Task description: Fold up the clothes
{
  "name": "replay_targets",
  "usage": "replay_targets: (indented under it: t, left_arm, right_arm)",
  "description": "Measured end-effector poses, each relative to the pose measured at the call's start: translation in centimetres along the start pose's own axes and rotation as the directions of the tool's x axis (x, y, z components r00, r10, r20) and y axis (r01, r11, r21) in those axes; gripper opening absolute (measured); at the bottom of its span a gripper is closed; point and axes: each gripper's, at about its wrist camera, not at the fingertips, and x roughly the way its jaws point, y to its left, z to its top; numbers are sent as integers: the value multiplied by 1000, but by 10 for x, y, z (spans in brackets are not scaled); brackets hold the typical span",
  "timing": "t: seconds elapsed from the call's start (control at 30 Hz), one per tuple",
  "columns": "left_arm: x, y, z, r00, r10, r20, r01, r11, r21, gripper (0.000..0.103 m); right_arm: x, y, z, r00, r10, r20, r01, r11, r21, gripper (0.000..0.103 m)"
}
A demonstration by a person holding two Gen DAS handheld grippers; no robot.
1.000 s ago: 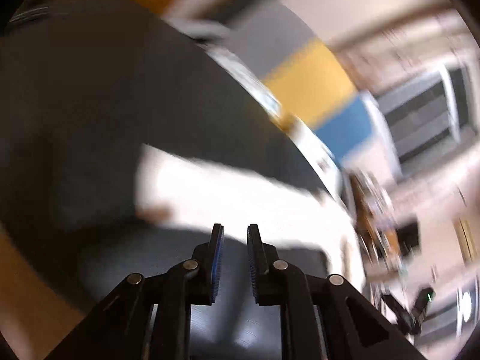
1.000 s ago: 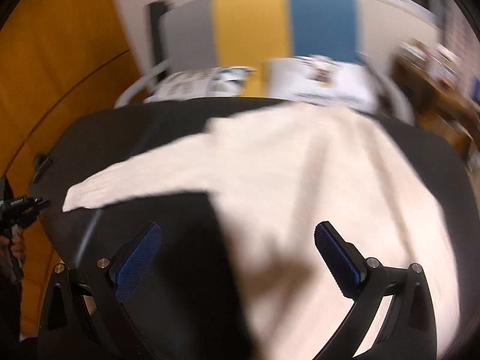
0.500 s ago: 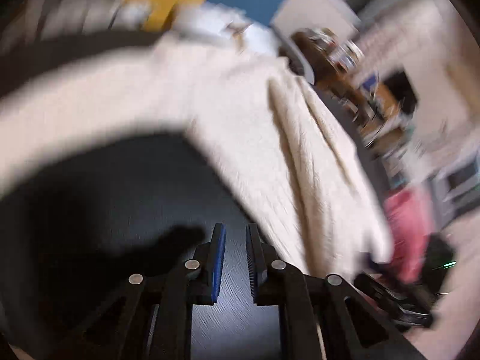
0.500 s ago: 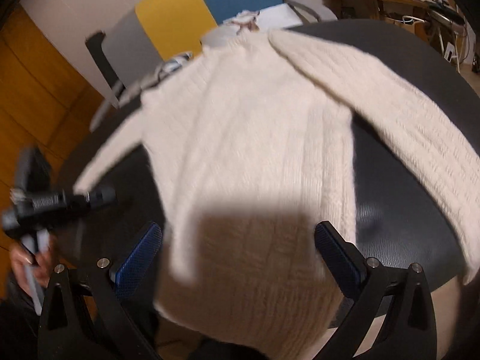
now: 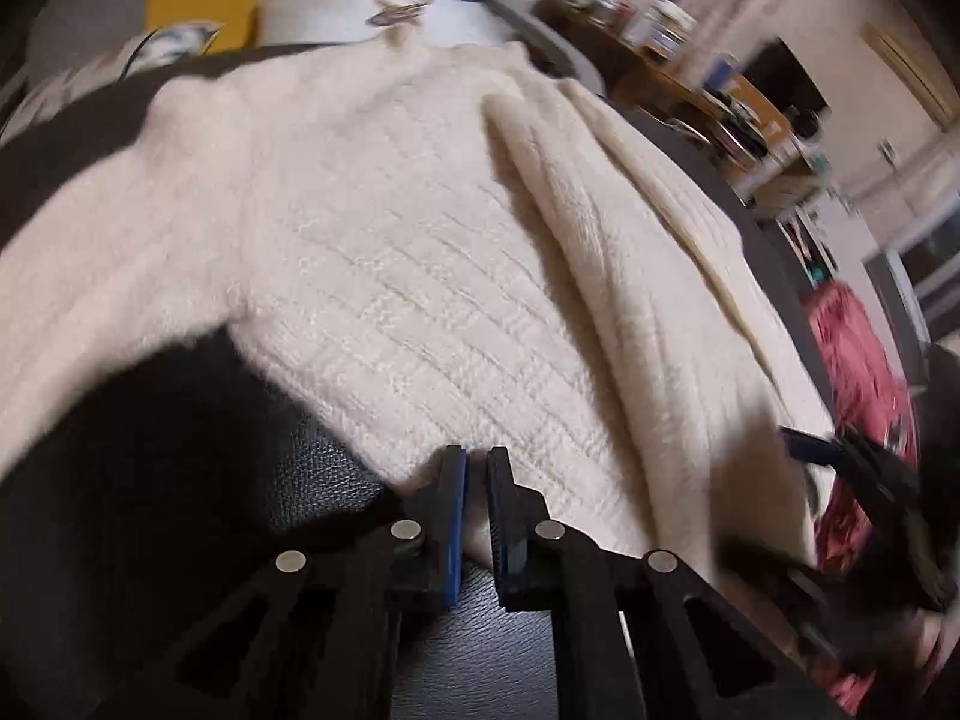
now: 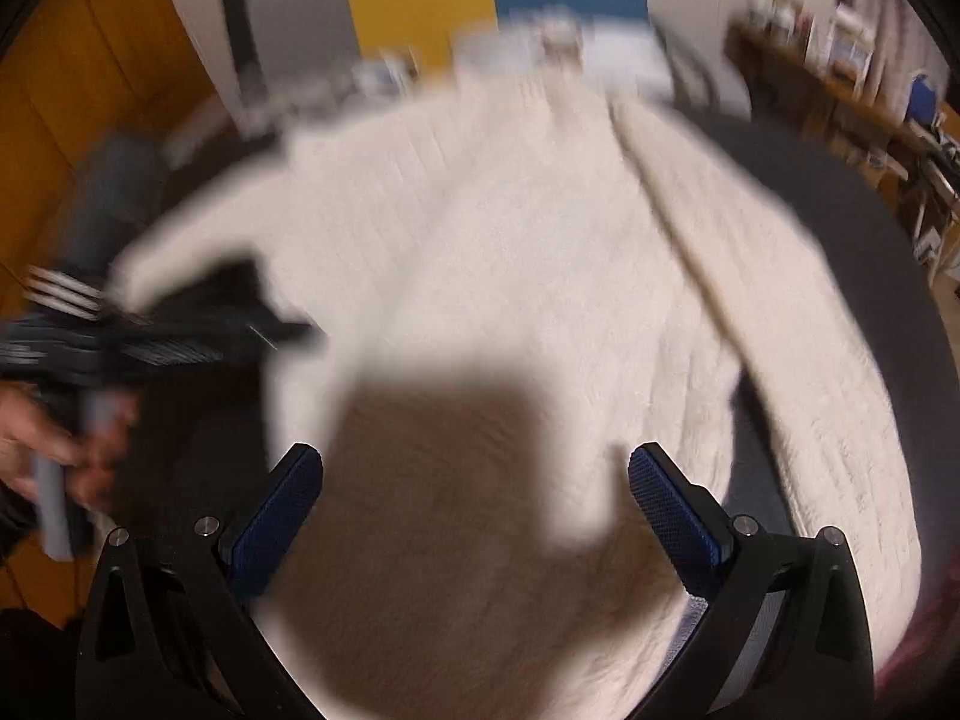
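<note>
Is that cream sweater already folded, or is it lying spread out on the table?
Mostly spread out. The cream sweater lies flat on the black table, one sleeve stretched sideways, the other sleeve lying alongside the body.

Near-left table corner: we see bare black table (image 5: 324, 474), free to pass.
Centre: cream sweater (image 5: 420, 252) blankets it.
Far edge: chair (image 6: 492, 6) blocks us.
Right: cluttered shelf (image 5: 690, 78), well apart.

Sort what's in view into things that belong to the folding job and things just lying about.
For the job:
cream knit sweater
left gripper, jaws closing at the sweater's hem
right gripper, jaws wide open

Lying about:
dark table
pink cloth
cluttered shelf
</note>
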Motion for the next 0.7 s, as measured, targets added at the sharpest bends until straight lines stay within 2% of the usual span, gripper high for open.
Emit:
replay_targets:
  t: [0.03, 0.07, 0.1, 0.2, 0.3, 0.4, 0.5, 0.6, 0.7]
  left_arm:
    - [-3, 5, -1, 1000, -19, 0, 19, 1000, -15, 7]
    - [-5, 10, -1, 999, -39, 1, 39, 999, -30, 6]
    - [-11, 18, -5, 996, -88, 0, 88, 993, -78, 6]
    - [-30, 38, -27, 969, -246, 21, 245, 948, -205, 13]
    - [-34, 51, -54, 944, -328, 17, 318, 898, -305, 14]
    - [-17, 52, -59, 930, -367, -22, 332, 863, -380, 14]
    - [-5, 47, -62, 918, -398, -9, 356, 832, -424, 15]
    - [7, 37, -62, 920, -392, -5, 349, 825, -445, 16]
    - [19, 28, -62, 920, -393, -1, 348, 817, -460, 16]
  right_arm:
    - [13, -10, -1, 999, -10, -52, 11, 1000, 17, 103]
    - [16, -21, -2, 999, 10, -50, -8, 999, 46, 103]
    - [13, -29, -3, 999, 13, -37, -11, 998, 59, 103]
    - [10, -39, -6, 1000, 3, -23, -2, 997, 72, 103]
    - [9, -43, -8, 1000, 23, 2, -23, 995, 100, 103]
    - [8, -47, -9, 999, 29, 20, -32, 992, 118, 103]
    - [2, -49, -10, 999, 43, 6, -44, 988, 148, 103]
    - [-20, -49, -15, 996, 77, 50, -84, 982, 167, 103]
    - [-45, -45, -24, 989, 101, 104, -115, 984, 134, 103]
